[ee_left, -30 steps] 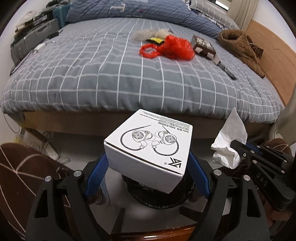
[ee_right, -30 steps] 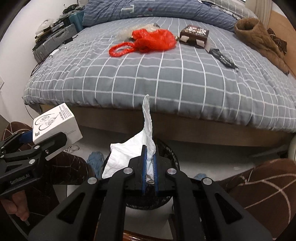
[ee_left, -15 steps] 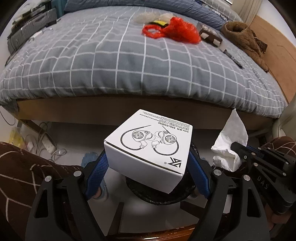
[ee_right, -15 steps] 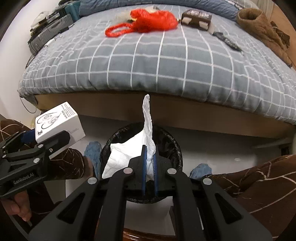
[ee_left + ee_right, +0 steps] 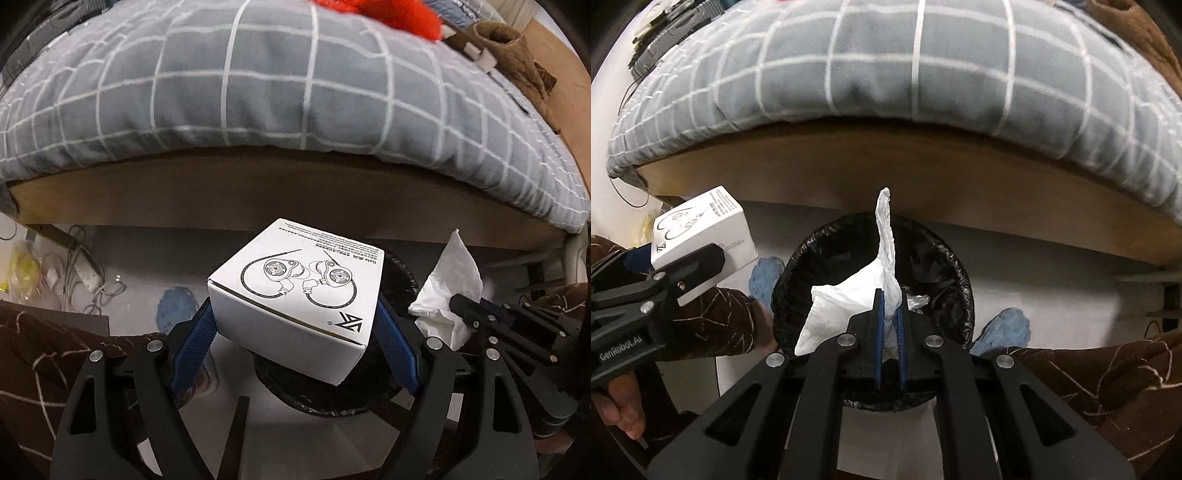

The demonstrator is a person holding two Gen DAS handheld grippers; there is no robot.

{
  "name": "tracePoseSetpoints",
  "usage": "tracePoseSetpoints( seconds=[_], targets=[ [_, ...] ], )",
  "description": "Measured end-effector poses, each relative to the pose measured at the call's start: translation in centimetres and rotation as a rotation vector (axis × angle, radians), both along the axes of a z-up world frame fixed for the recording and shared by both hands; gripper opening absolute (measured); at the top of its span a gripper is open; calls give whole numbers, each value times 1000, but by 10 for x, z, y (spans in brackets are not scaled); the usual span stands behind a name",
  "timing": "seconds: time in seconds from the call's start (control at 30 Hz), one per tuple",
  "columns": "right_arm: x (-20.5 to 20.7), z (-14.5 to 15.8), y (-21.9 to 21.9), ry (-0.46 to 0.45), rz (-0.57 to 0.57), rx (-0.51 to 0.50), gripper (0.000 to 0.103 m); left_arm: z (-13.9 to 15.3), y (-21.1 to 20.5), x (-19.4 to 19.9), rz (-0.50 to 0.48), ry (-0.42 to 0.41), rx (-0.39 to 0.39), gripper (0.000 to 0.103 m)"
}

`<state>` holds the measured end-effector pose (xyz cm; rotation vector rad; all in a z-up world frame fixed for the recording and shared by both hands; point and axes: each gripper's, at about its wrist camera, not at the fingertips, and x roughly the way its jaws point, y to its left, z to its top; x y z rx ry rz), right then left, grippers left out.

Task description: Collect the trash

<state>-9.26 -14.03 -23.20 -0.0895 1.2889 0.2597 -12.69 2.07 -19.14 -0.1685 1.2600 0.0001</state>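
Below, a round bin [image 5: 934,266] lined with crinkled black plastic film is seen on the pale floor [image 5: 1052,295], just in front of the wooden bed frame [image 5: 923,173]. A white cardboard box [image 5: 295,291], rectangular and smooth, printed with a line drawing of earphones, is gripped by the left claw [image 5: 295,332]; its ribbed blue pads [image 5: 192,339] are pressed against two opposite sides of the box, and the jaws are spread wide by it. The box is held tilted above the bin's near rim. A crumpled white tissue [image 5: 857,295], soft and creased, with one twisted tip pointing up, is pinched by the right claw [image 5: 889,332]; the jaws are closed nearly flat on it. The tissue is held directly over the bin opening. Clear crinkled film [image 5: 918,301] is visible inside the bin. A grey quilt [image 5: 277,81] with a white grid is draped over the bed edge. A red bag [image 5: 388,14], blurred, lies on the quilt.
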Motion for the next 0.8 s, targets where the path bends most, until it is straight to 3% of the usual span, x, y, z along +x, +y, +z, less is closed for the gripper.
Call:
tracePoseSetpoints(
  seconds=[0.53, 0.73, 0.8],
  targets=[
    [22, -54, 14, 145, 36, 25, 6, -43, 12, 25, 19, 89, 26, 80],
    [24, -66, 30, 169, 72, 5, 9, -50, 27, 20, 45, 107, 30, 80],
    [24, -70, 32, 169, 80, 1, 14, -49, 30, 19, 50, 104, 33, 80]
  ],
)
